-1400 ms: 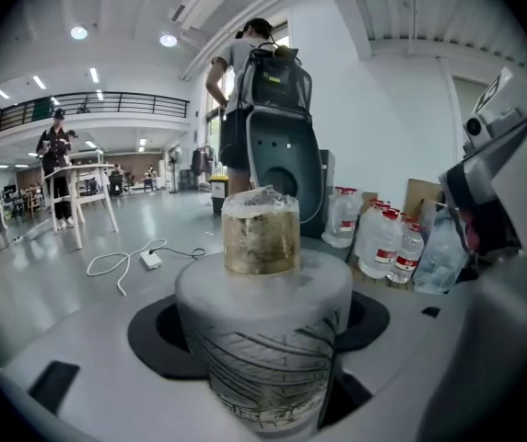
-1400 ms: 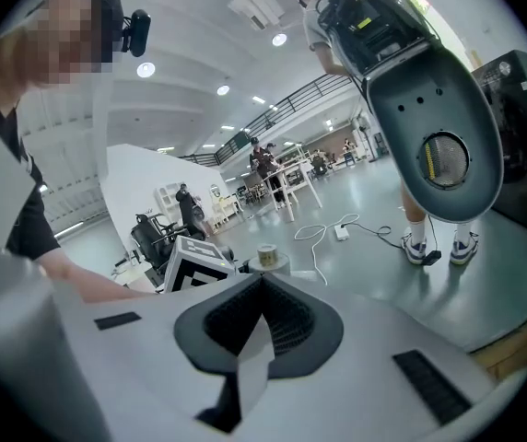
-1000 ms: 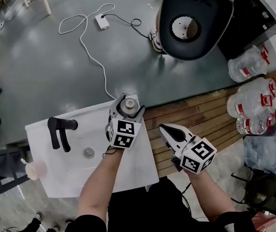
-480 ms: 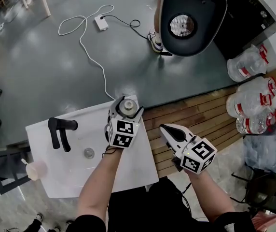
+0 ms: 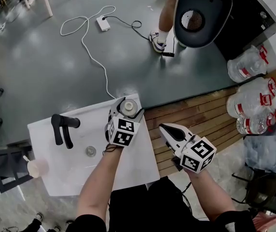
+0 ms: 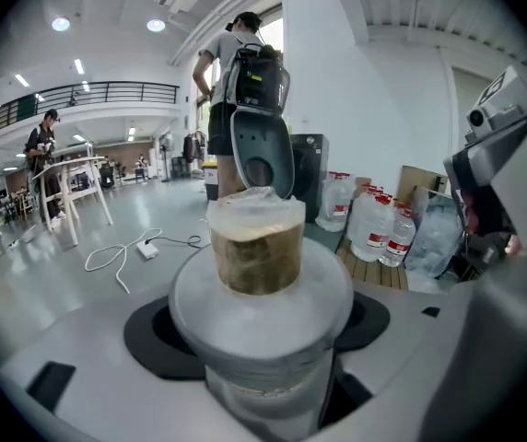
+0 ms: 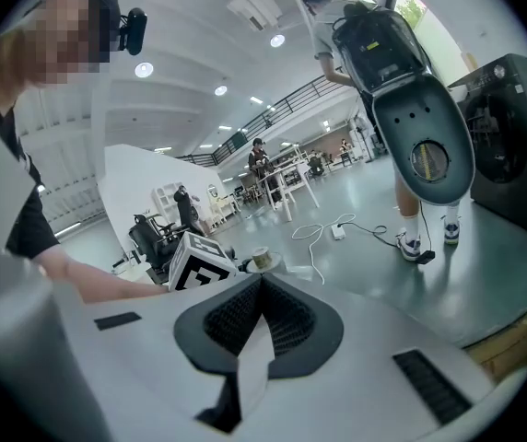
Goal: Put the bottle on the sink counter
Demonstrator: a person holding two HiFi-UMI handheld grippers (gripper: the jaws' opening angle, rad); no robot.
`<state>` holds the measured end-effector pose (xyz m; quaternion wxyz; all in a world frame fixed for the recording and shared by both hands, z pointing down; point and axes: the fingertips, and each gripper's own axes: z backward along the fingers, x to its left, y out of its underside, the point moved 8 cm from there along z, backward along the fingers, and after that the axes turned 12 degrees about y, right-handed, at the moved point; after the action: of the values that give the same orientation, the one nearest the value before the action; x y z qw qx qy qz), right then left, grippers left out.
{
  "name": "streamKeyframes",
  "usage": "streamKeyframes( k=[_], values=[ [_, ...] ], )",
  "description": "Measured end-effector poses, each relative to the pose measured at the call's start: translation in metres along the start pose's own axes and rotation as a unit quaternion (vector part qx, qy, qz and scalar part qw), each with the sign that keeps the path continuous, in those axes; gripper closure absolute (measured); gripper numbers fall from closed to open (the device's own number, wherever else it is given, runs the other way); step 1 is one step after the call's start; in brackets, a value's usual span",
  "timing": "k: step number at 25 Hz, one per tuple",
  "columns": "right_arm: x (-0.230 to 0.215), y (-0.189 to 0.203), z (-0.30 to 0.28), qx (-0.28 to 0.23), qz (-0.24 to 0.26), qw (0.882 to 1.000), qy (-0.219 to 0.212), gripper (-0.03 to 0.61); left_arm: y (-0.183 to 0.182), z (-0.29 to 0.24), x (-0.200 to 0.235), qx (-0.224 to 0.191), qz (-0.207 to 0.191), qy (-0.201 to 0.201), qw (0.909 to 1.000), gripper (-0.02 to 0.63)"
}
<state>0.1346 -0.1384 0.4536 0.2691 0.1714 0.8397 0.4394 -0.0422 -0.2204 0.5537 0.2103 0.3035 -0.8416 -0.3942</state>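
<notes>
**Item 1, bottle** (image 6: pixel 259 274): small translucent plastic bottle with a wide shoulder and a brownish neck under a film cover. It stands upright in my left gripper (image 5: pixel 128 108), whose jaws are clamped on its body below the shoulder. It sits at the far right corner of the white sink tabletop (image 5: pixel 56 180), close to the edge. I cannot tell whether its base touches the surface.

**Item 2, right gripper** (image 5: pixel 165 129): the jaws are pressed together with nothing between them. It is parked off the tabletop, over the wooden slatted platform (image 5: pixel 200 115).

**Item 3, tabletop fittings:** a black faucet (image 5: pixel 62 129) at the left, a drain (image 5: pixel 90 151) in the basin, and a pale cup with a straw (image 5: pixel 35 167) at the near left corner. All are well apart from the bottle.

**Item 4, surroundings:**
- large water jugs (image 5: pixel 254 105) at the right
- a white cable and power strip (image 5: pixel 102 22) on the grey floor
- a person's legs (image 5: pixel 159 30) beyond

**Step in hand, by my reading:** the placing stage, with the bottle brought to the tabletop but not let go.

**Next move:**
- Shift the bottle a little inward from the corner so it cannot tip off the edge.
- Lower it until the base sits flat on the rim.
- Part the left jaws and draw back without nudging it.
</notes>
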Motion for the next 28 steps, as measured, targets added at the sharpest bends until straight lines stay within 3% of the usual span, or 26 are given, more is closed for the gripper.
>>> streamKeyframes(
  k=[5, 13, 20, 28],
  values=[
    [0.007, -0.002, 0.003, 0.008, 0.012, 1.000, 0.002, 0.565, 0.003, 0.002, -0.002, 0.007, 0.003, 0.009, 0.9999, 0.259],
    [0.018, -0.003, 0.004, 0.014, 0.025, 1.000, 0.008, 0.565, 0.002, 0.014, -0.004, -0.017, 0.000, 0.023, 0.9996, 0.259],
    [0.026, -0.007, 0.006, 0.016, 0.030, 0.999, 0.010, 0.565, 0.006, 0.030, -0.006, -0.030, 0.005, -0.001, 0.9995, 0.261],
    [0.028, -0.011, 0.011, 0.016, 0.034, 0.999, 0.016, 0.565, 0.007, 0.025, -0.003, -0.036, 0.006, 0.011, 0.9993, 0.270]
  ],
)
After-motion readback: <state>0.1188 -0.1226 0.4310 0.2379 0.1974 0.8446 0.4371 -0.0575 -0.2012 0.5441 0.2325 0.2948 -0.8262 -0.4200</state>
